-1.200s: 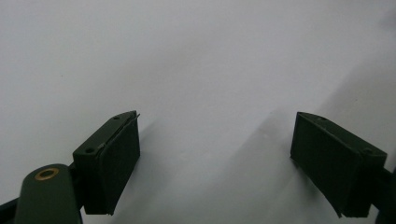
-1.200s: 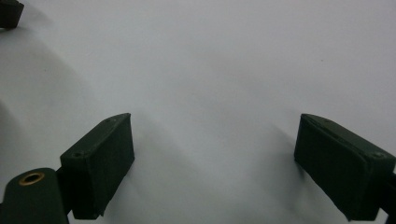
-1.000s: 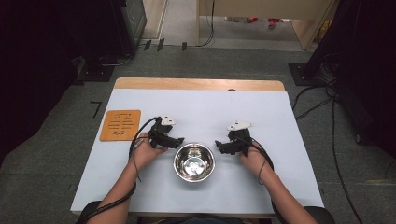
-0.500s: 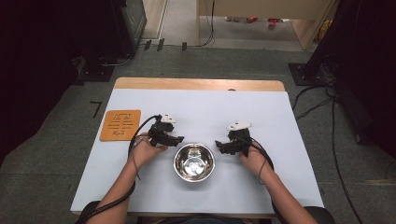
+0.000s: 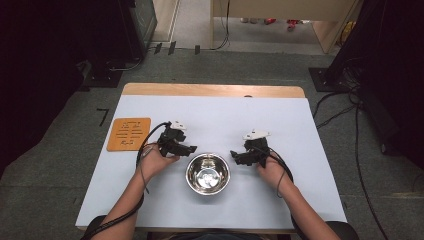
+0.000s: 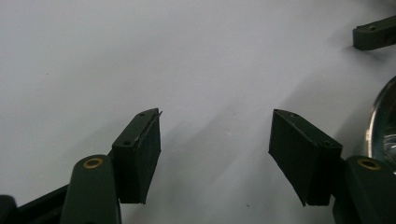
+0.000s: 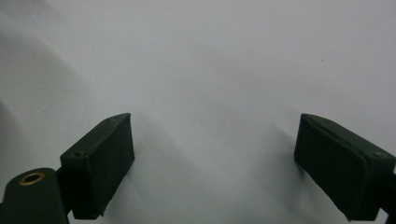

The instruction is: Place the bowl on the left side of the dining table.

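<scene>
High view: a steel bowl (image 5: 208,174) sits on the table (image 5: 300,125) between left gripper (image 5: 189,148) and right gripper (image 5: 235,156), touching neither. Left gripper view: jaws apart on nothing after just closing a little, bowl rim (image 6: 380,126) at the right. Right gripper view: jaws wide, empty

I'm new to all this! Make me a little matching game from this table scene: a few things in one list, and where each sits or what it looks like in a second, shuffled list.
Things:
1. metal bowl
2. orange mat
3. left gripper
4. right gripper

Descriptions:
A. flat, at the table's left edge
B. open and empty, just right of the bowl
C. shiny, between the two grippers
D. open and empty, just left of the bowl; its jaws have just been closing a little

Pairs: 1-C, 2-A, 3-D, 4-B
</scene>
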The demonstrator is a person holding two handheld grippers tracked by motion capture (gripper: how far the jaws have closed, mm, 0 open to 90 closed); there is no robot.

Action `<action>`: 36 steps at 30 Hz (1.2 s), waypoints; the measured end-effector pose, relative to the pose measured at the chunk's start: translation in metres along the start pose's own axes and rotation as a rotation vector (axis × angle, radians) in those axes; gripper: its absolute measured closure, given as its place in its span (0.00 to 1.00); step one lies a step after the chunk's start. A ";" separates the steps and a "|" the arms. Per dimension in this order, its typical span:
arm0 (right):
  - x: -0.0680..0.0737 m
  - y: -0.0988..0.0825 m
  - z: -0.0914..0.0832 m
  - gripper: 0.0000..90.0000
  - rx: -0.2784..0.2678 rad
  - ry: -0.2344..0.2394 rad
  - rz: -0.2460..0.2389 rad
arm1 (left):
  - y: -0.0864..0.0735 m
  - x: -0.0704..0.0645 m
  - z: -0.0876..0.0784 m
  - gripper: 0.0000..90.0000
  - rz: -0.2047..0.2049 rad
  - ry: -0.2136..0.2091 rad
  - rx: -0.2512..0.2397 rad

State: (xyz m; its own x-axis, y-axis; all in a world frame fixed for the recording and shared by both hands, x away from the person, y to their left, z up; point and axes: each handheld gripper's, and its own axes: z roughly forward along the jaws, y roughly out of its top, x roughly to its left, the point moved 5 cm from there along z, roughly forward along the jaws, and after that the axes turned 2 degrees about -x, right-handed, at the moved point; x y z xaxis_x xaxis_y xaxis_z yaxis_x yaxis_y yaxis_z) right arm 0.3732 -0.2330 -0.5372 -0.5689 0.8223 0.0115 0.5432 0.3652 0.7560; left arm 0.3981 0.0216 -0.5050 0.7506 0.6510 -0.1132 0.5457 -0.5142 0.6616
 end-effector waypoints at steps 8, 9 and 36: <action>0.000 0.000 0.000 0.13 0.000 0.000 0.000 | 0.004 0.000 -0.008 0.42 -0.016 -0.018 -0.015; 0.000 0.000 0.000 0.13 0.000 0.000 0.000 | 0.005 0.000 -0.010 0.42 -0.014 -0.018 -0.019; 0.000 0.000 0.000 0.13 0.001 0.001 0.001 | 0.010 -0.018 -0.026 0.39 0.060 -0.071 -0.019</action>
State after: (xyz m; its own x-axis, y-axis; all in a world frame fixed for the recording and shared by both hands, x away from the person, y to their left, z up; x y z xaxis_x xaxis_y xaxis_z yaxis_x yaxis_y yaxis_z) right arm 0.3732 -0.2331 -0.5373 -0.5692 0.8221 0.0132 0.5445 0.3648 0.7553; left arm 0.3805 0.0195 -0.4774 0.8066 0.5778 -0.1246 0.4921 -0.5397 0.6830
